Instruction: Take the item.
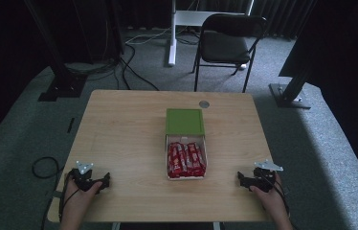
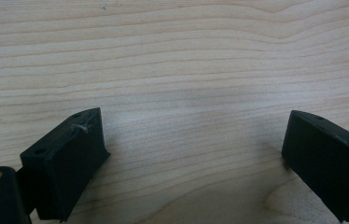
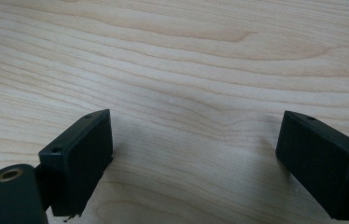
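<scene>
While both hands are resting at the near edge of the wooden table (image 1: 119,124), the left gripper (image 1: 101,184) is sitting at the near left corner and the right gripper (image 1: 242,179) is sitting at the near right corner, well apart from each other. Between them, at the middle of the table, an open white box (image 1: 205,158) is lying with a row of red wrapped bars (image 1: 185,159) packed inside it, and its green lid (image 1: 184,121) is lying flat just behind it, touching the box's far edge. Neither gripper is touching the box; each is staying off to its own side, pointing inward along the tabletop.

From the left gripper view, the left gripper (image 2: 191,144) is showing its two black jaws spread wide, with bare wood grain running between them and nothing caught there. A small scuff is showing on the upper corner of one jaw. From the right gripper view, the right gripper (image 3: 193,142) is looking much the same: jaws parted wide, plain tabletop in the gap, nothing gripped.

Beyond the table, a black folding chair (image 1: 227,43) is standing on the grey carpet, and a small round grey disc (image 1: 204,103) is sitting near the table's far edge, just past the lid.
</scene>
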A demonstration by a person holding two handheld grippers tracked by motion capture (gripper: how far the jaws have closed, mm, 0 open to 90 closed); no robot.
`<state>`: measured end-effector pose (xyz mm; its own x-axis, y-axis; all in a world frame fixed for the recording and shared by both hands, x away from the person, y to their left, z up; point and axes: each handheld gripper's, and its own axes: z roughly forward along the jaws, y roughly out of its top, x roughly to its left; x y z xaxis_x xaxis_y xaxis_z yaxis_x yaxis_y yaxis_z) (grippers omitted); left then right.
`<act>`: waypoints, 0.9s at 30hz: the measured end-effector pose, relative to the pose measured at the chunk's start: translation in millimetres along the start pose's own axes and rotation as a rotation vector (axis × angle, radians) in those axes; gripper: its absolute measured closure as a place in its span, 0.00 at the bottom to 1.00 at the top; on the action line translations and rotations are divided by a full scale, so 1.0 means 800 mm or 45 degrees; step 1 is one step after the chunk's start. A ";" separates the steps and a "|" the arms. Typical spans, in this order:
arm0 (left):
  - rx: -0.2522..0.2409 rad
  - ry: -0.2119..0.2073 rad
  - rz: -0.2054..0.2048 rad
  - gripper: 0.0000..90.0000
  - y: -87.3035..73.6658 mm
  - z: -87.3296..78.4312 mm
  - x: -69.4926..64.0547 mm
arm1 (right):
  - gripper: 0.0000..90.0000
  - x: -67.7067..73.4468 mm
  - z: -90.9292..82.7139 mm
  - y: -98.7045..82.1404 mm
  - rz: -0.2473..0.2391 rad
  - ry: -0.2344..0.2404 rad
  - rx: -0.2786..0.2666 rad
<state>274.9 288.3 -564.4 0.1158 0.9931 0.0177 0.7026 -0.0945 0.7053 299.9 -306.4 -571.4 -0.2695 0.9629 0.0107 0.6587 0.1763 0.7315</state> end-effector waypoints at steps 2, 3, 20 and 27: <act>0.000 0.000 0.000 0.08 0.000 0.000 0.000 | 0.12 0.001 0.000 0.000 0.000 -0.004 -0.003; 0.000 0.000 0.000 0.08 0.000 0.000 0.000 | 0.12 0.001 0.000 0.000 0.005 -0.005 -0.003; 0.009 0.015 -0.019 0.04 0.000 0.001 0.000 | 0.12 0.013 -0.019 0.022 0.084 -0.004 -0.060; 0.009 0.015 -0.019 0.04 0.000 0.001 0.000 | 0.13 0.029 -0.029 0.045 0.067 0.022 -0.102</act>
<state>275.6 288.2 -564.9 0.0970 0.9952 0.0157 0.7093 -0.0801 0.7004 301.1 -282.7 -528.6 -0.2484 0.9667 0.0616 0.6140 0.1079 0.7819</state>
